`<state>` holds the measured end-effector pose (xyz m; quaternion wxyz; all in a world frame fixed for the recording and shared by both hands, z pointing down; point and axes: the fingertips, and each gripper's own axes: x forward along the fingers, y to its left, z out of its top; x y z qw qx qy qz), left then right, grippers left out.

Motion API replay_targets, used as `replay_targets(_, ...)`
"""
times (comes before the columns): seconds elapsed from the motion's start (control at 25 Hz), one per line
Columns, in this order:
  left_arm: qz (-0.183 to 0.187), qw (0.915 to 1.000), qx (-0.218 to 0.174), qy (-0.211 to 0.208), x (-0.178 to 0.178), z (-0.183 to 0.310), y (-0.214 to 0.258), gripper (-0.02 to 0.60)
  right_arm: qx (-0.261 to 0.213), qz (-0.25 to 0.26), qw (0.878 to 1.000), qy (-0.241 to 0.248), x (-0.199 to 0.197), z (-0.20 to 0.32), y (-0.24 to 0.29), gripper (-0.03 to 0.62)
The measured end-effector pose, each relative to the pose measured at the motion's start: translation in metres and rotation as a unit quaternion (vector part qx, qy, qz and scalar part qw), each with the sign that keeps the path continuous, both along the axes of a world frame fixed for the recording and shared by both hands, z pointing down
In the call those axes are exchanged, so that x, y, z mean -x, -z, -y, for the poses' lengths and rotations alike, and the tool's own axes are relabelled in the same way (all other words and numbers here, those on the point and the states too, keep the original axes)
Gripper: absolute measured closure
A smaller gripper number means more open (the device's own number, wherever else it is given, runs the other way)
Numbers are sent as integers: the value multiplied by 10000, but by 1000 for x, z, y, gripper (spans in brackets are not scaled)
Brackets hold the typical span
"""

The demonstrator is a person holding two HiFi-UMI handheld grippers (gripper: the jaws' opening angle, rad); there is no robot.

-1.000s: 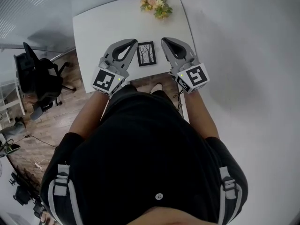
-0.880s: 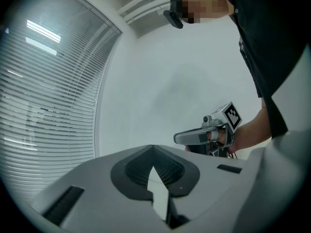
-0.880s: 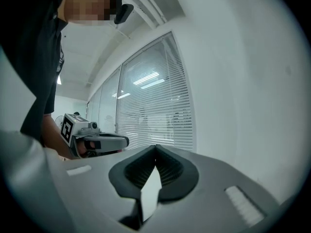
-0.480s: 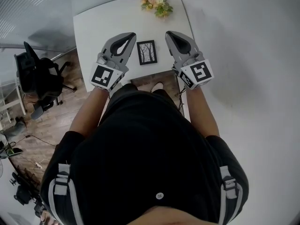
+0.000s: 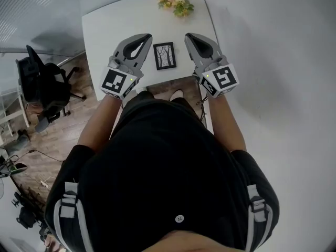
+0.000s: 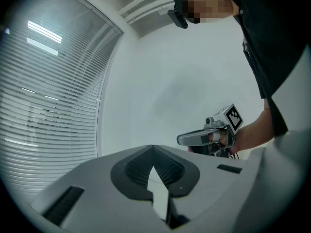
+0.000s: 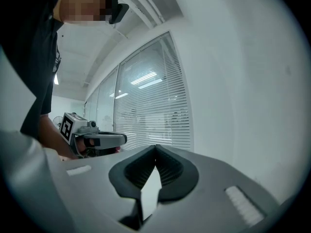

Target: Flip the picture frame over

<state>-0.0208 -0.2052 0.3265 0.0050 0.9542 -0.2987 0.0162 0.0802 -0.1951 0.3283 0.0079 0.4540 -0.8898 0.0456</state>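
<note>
A small black picture frame (image 5: pixel 165 55) with a tree drawing facing up lies flat near the front of the white table (image 5: pixel 115 25). My left gripper (image 5: pixel 145 37) hovers just left of the frame, and its jaws meet at the tips with nothing between them. On the frame's other side, my right gripper (image 5: pixel 188 37) is shut and empty too. Neither touches the frame. The left gripper view shows my shut left gripper (image 6: pixel 153 147) and the right gripper (image 6: pixel 206 137) beyond. The right gripper view shows my shut right gripper (image 7: pixel 156 147) and the left gripper (image 7: pixel 95 139). Both gripper views miss the frame.
A bunch of flowers (image 5: pixel 176 3) lies at the table's far edge. A black office chair (image 5: pixel 44 88) stands on the wooden floor to the left. A white wall runs along the table's right side, and window blinds (image 7: pixel 150 110) are on the left.
Both grippers have edged slightly forward alongside the frame. The frame has stayed in place.
</note>
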Motion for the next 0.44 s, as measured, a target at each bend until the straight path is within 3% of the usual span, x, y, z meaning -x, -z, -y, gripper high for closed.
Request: replay_targets(0.44,-64,10000,-59,-10,-5,0,2,577,38,-17,10000,6,-4,3,-3,583)
